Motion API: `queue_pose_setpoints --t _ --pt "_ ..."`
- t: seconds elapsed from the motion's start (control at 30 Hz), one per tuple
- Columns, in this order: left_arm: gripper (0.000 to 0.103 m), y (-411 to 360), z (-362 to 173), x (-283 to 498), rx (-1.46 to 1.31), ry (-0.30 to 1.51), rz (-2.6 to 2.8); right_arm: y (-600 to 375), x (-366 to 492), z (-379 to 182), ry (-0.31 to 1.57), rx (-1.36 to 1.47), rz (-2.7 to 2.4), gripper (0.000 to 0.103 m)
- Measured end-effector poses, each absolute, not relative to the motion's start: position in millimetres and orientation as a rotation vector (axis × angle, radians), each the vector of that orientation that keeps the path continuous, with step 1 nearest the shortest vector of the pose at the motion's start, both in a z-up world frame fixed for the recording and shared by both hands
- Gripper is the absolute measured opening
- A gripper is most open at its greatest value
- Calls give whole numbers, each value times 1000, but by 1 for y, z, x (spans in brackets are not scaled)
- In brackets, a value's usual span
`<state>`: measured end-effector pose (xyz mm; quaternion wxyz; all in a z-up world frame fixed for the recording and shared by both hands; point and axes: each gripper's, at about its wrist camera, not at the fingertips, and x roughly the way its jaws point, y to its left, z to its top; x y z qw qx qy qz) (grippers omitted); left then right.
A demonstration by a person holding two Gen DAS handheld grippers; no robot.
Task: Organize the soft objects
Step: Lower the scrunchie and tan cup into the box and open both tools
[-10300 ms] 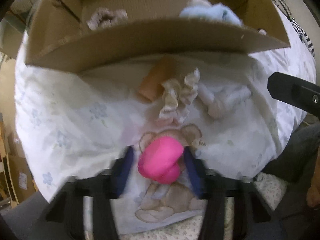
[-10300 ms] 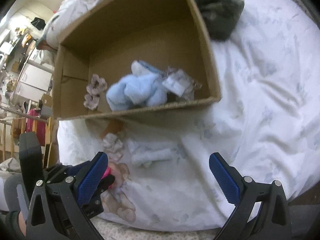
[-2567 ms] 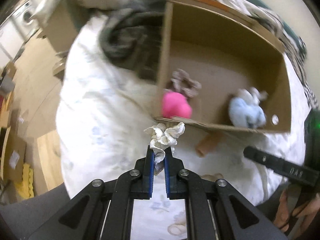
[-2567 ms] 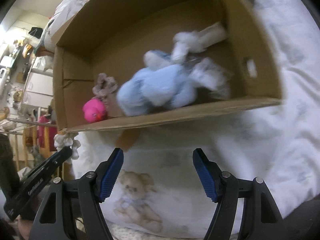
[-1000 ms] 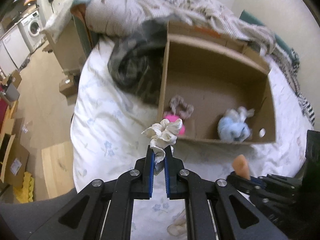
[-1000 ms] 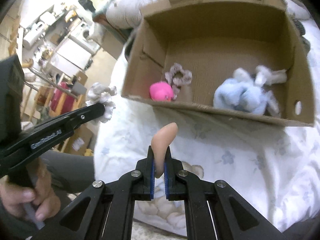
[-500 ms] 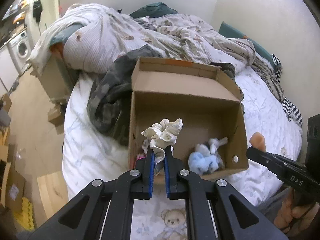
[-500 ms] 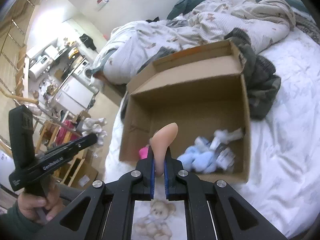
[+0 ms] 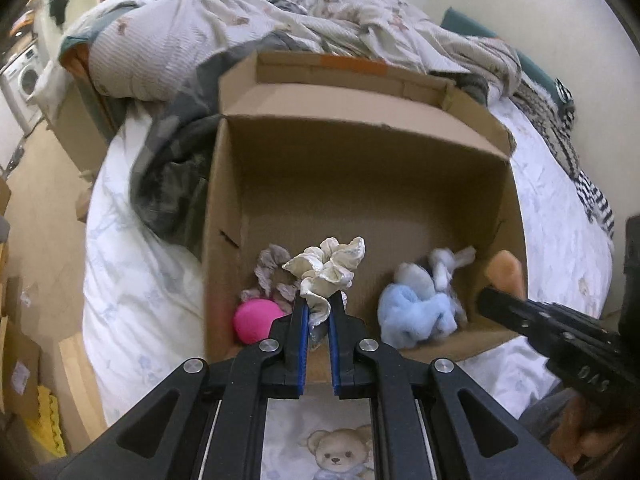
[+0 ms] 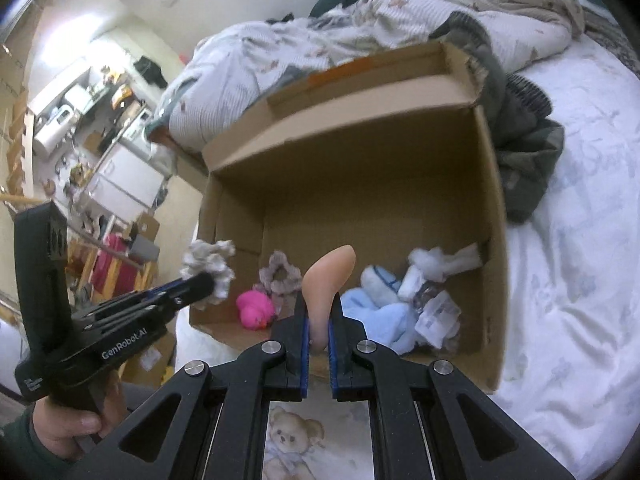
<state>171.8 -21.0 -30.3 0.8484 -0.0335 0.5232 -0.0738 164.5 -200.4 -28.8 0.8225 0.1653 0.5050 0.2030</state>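
- Now the left gripper (image 9: 318, 312) has its jaws nearly closed on a cream satin scrunchie (image 9: 326, 268), which bunches up above the blue pads, over the near left part of the open cardboard box (image 9: 360, 168).
- Likewise, the right gripper (image 10: 319, 322) is clamped on a peach-coloured soft sponge (image 10: 326, 280) standing upright between its fingers, in front of the box's near wall.
- Inside the box lie a grey-mauve scrunchie (image 9: 270, 270), a bright pink ball (image 9: 256, 320) and a pale blue plush toy (image 9: 416, 308).
- Dark green clothing (image 10: 520, 152) and a rumpled duvet (image 9: 240, 32) crowd the box's far sides on the white floral bedsheet (image 9: 132, 272).
- Compared with half a second ago, both grippers have closed in on the box.
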Motion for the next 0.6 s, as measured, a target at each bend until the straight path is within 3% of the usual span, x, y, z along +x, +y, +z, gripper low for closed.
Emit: queue_pose_setpoints --t 0.43,0.6 --pt "8 -26 -47 178 -56 1134 -148 -173 174 -59 1169 281 433 10" --pt "16 -24 -50 179 -62 1148 -133 -178 176 -61 1186 313 408 11"
